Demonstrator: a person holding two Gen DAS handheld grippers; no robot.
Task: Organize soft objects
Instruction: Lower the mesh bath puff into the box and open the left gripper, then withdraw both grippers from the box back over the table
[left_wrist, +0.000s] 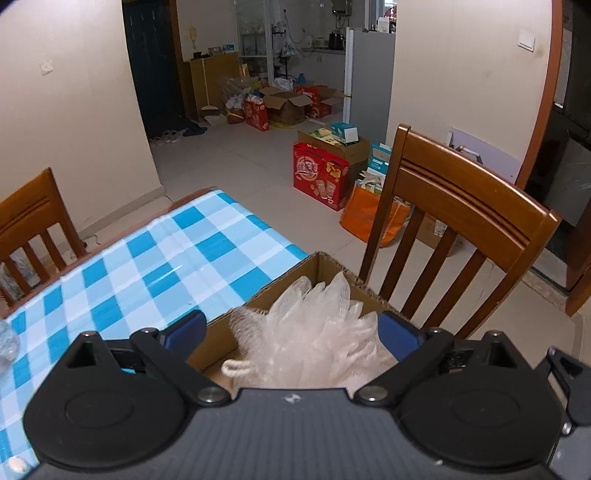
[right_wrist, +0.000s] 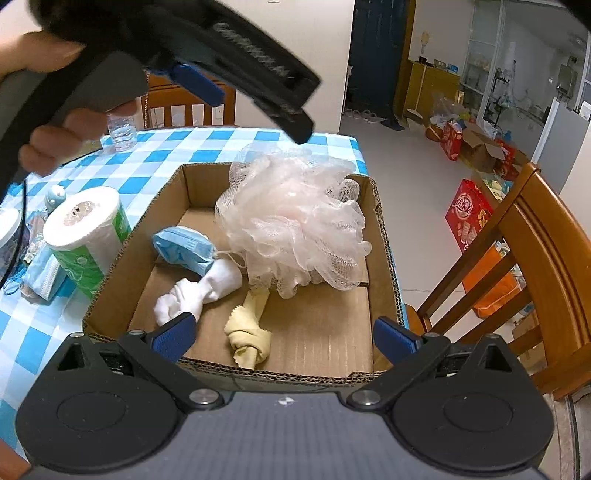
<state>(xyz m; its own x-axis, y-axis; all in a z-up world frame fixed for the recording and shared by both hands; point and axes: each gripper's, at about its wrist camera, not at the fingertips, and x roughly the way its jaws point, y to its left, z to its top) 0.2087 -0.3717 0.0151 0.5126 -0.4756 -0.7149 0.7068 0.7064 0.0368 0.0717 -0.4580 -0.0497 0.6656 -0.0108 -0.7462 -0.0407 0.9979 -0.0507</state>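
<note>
Left gripper (left_wrist: 291, 328) hangs over the far end of the box (right_wrist: 384, 236) with its jaws spread wide; the pink loofah (right_wrist: 291, 218) bulges up between the blue pads but neither pad presses it, so it appears to be let go and resting in the box. Right gripper (right_wrist: 284, 338) hovers at the near edge of the box, also wide open and empty.

Inside the box with the loofah lie a blue mask pack (right_wrist: 183, 249), a white sock (right_wrist: 199, 290) and a yellow cloth (right_wrist: 249, 338), all on the cardboard floor. Beside the box on the table (right_wrist: 159, 155) a paper roll (right_wrist: 86, 236) and another mask pack (right_wrist: 42, 275) stand outside it, and a bottle (right_wrist: 122, 129) sits farther back.

To finish the release well, the left gripper should lift straight up and away, jaws kept wide, so the mesh and its cord loop (left_wrist: 236, 367) do not snag on a pad and drag the loofah back out. The roll looks like the next soft item; it likely needs a wide grasp across its sides.
</note>
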